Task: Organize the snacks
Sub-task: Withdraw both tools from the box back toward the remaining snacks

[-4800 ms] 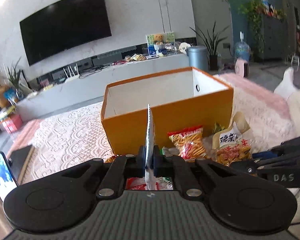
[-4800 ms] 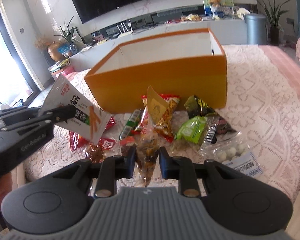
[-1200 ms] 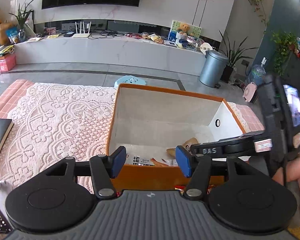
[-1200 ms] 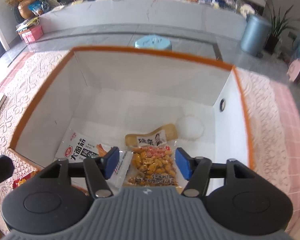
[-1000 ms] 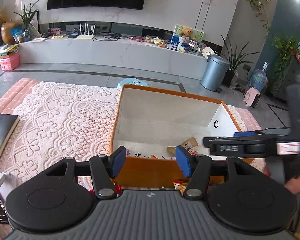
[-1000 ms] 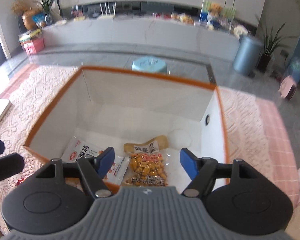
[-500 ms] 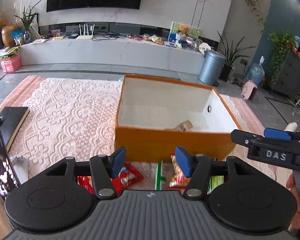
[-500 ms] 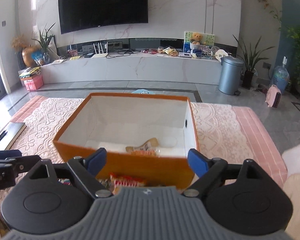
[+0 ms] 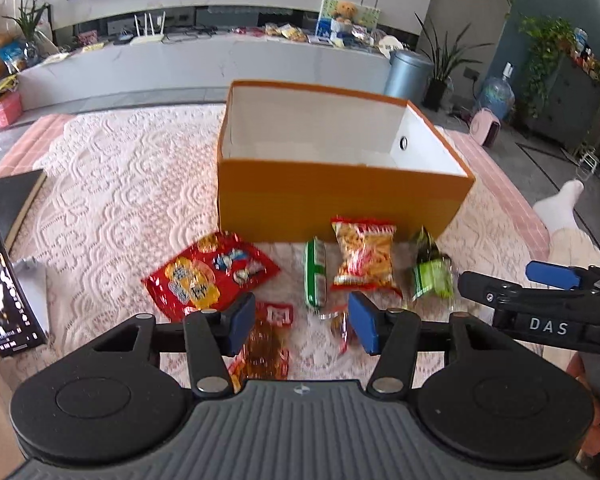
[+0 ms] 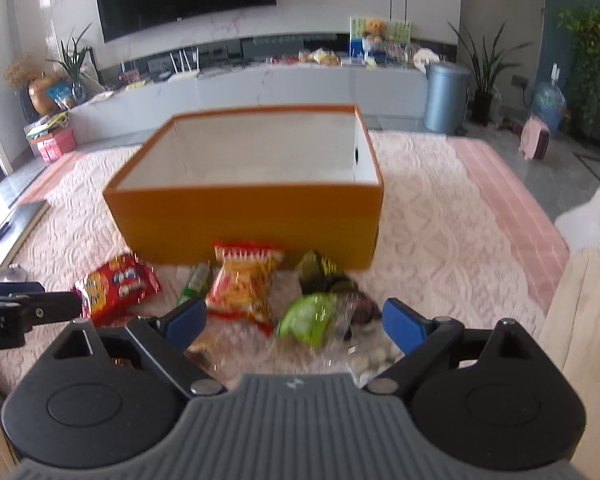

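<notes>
An orange box (image 9: 340,196) (image 10: 244,216) with a white inside stands on the lace cloth. Loose snacks lie in front of it: a flat red packet (image 9: 208,272) (image 10: 116,284), a green stick (image 9: 315,272), an orange-red chip bag (image 9: 364,258) (image 10: 244,284) and a green packet (image 9: 432,276) (image 10: 308,318). My left gripper (image 9: 302,326) hovers over a small red-brown packet (image 9: 266,344); its jaws are closing and nothing is pressed between them. My right gripper (image 10: 295,326) hangs above the green packet and a clear bag of white balls (image 10: 374,356), jaws opening wide and holding nothing.
A phone (image 9: 0,280) stands at the left edge beside a dark book (image 9: 16,200). A person's white sock (image 9: 560,208) rests at the right. Bare lace cloth (image 9: 120,184) lies to the left of the box. A TV wall and low counter lie beyond.
Both grippers have pulled back from over the box to the snacks in front of it. The right jaws have spread wider. The packets held earlier now lie inside the box.
</notes>
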